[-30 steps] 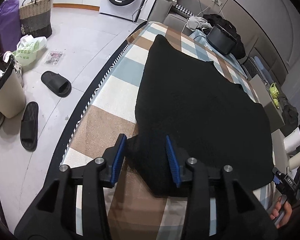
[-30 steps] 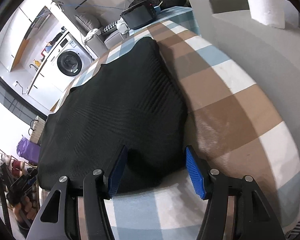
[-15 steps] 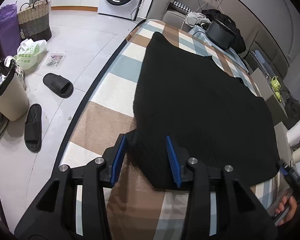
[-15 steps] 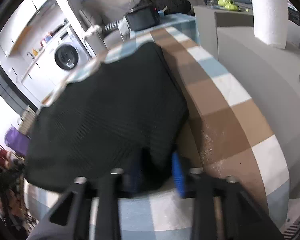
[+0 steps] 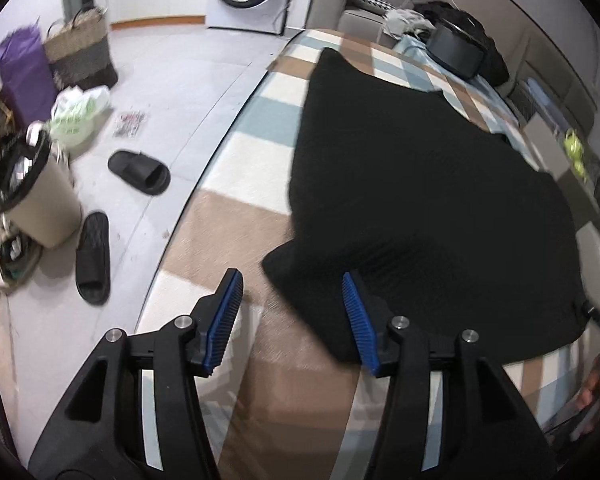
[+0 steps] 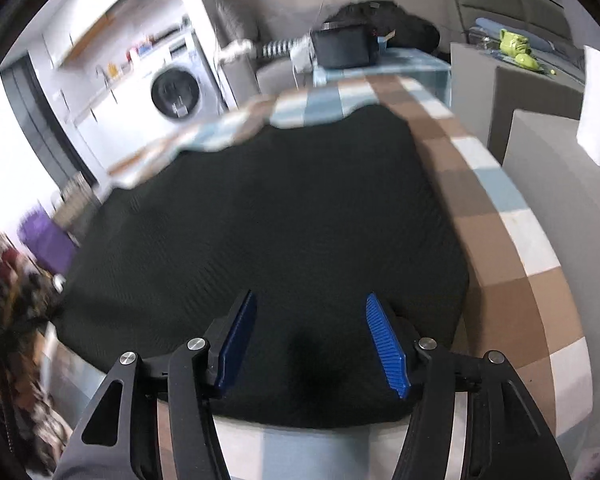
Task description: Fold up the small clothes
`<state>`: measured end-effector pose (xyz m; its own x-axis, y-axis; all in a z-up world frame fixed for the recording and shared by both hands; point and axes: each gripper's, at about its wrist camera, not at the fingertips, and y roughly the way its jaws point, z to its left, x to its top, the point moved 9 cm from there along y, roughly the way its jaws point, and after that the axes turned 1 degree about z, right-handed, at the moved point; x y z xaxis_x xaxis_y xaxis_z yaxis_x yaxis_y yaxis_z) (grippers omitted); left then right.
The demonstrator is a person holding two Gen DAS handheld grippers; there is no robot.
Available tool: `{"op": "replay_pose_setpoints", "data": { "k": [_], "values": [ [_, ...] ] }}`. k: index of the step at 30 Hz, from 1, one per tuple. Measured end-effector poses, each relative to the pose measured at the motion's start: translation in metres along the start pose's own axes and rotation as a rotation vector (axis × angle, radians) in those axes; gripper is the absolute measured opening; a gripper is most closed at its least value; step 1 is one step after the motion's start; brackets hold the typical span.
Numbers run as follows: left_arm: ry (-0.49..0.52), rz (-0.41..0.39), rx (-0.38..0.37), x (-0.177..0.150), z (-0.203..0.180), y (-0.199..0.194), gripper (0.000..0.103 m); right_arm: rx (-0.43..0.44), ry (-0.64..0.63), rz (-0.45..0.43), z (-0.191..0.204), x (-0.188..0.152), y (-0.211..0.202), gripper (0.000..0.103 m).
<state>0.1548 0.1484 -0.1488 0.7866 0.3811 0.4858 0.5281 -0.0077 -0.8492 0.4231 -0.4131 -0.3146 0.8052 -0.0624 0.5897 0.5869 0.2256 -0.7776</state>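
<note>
Black garment [image 5: 428, 200] flat on checked cloth [image 5: 236, 232]. Left gripper [image 5: 292, 312] just opened, corner between unclamped pads. Right gripper [image 6: 312, 336] reopened over near edge, nothing gripped.

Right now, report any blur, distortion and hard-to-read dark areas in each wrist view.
Left wrist view: fisheye bends the checkered table edge; mild smear at the frame's left and right edges; the black garment reads as near-featureless dark. Right wrist view: motion blur smears the washing machine and left background; the garment's knit texture shows.

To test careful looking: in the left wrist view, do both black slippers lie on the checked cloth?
No: both black slippers lie on the pale floor, left of the checked cloth.
</note>
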Motion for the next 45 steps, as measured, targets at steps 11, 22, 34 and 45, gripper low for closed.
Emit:
{"op": "replay_pose_setpoints", "data": {
  "k": [11,22,34,45],
  "values": [
    [-0.168,0.026,-0.177,-0.027,0.008,-0.024,0.048,0.115,0.015,-0.019,0.017,0.012,-0.002,0.065],
    [-0.244,0.016,-0.275,-0.025,-0.023,-0.001,0.050,0.208,-0.075,0.014,0.066,0.005,0.012,0.065],
    [-0.317,-0.144,-0.173,0.021,-0.048,0.026,0.007,0.198,-0.100,0.035,0.082,-0.009,0.019,0.065],
    [-0.292,-0.165,-0.130,0.004,-0.026,0.005,0.007,0.191,-0.088,0.031,0.074,-0.008,0.019,0.065]
  ]
}}
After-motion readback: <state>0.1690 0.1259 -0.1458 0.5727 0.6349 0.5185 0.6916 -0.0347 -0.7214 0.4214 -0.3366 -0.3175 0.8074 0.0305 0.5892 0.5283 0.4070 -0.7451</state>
